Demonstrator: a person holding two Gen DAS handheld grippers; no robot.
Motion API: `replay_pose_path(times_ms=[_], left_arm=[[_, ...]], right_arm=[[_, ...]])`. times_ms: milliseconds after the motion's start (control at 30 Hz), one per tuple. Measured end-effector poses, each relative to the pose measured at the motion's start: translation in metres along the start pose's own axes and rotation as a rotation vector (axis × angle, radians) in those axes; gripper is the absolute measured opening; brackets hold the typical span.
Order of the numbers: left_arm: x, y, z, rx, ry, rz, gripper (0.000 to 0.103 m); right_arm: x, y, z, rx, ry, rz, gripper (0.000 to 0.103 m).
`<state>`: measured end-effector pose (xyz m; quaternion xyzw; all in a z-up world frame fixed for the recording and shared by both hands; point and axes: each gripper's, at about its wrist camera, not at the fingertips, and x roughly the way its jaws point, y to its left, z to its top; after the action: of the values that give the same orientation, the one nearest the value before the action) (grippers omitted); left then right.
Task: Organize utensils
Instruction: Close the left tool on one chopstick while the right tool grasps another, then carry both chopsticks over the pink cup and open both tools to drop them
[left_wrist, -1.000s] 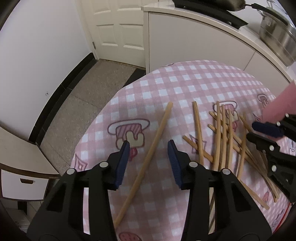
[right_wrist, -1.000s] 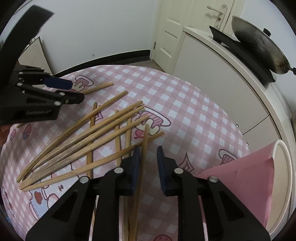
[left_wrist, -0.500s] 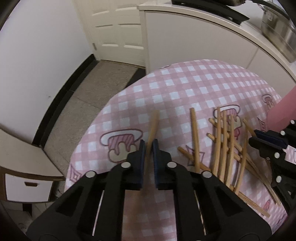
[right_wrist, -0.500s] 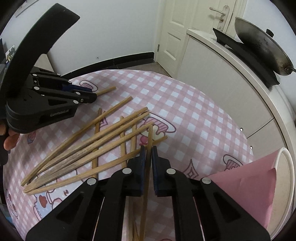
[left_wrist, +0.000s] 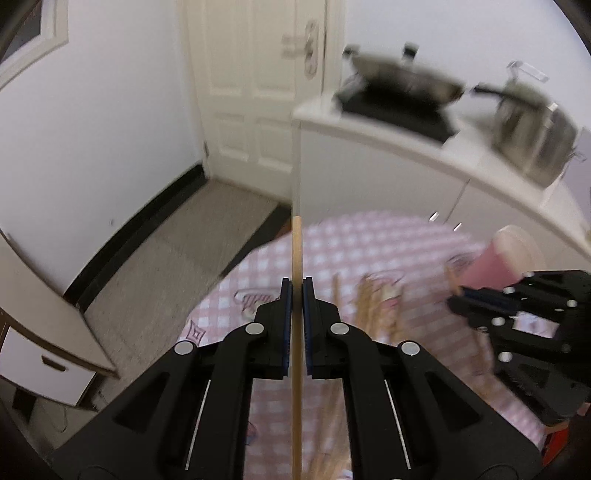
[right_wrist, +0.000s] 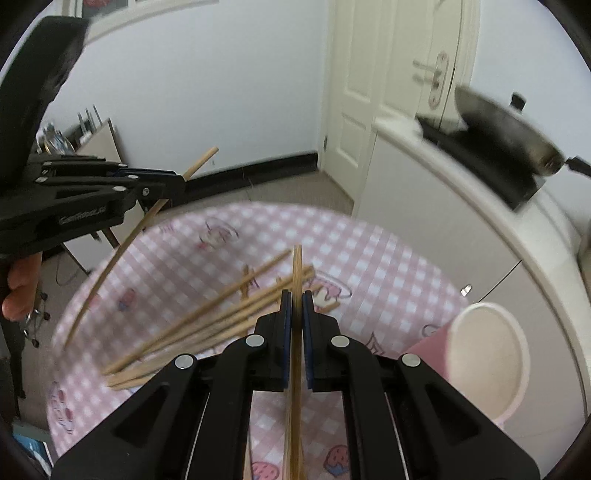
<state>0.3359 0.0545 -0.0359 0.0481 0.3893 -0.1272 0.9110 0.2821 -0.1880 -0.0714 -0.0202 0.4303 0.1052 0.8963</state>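
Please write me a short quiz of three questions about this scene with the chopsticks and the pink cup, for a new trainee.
1. True or false: the left gripper is shut on a chopstick.
2. What does the right gripper hold? A) a spoon B) a chopstick C) nothing
3. Fill in: the pink cup lies on its ____ on the checked tablecloth, beside the loose chopsticks.

Key: 1 true; 2 B; 3 side.
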Motion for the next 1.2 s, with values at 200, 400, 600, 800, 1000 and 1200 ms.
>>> replay_pose_path(times_ms=[200,400,600,800,1000,1200], left_arm=[[-0.066,-0.037,0.006,0.003,-0.186,-0.045,0.006],[-0.091,-0.073,0.023,-0.036,-0.361,-0.109,0.006],[-0.087,-0.104,0.045,-0.113,-0.52,-0.187,0.006],[-0.08,-0.123,0.062,-0.199,-0.65,-0.273,0.006],[-0.059,-0.145,0.076,-0.231,-0.712,-0.351,0.006],[-0.029,-0.157,0.069,-0.236,-0.766,-0.378,0.006]], right_arm=[[-0.064,-0.007,0.008,0.011,-0.118,0.014,0.004],[-0.119,-0.025,0.018,0.036,-0.232,0.006,0.004],[-0.148,-0.056,0.032,0.069,-0.315,-0.046,0.004],[-0.162,-0.087,0.042,0.092,-0.369,-0.07,0.004],[-0.168,-0.112,0.044,0.119,-0.4,-0.085,0.004],[-0.148,-0.125,0.029,0.133,-0.377,-0.075,0.004]])
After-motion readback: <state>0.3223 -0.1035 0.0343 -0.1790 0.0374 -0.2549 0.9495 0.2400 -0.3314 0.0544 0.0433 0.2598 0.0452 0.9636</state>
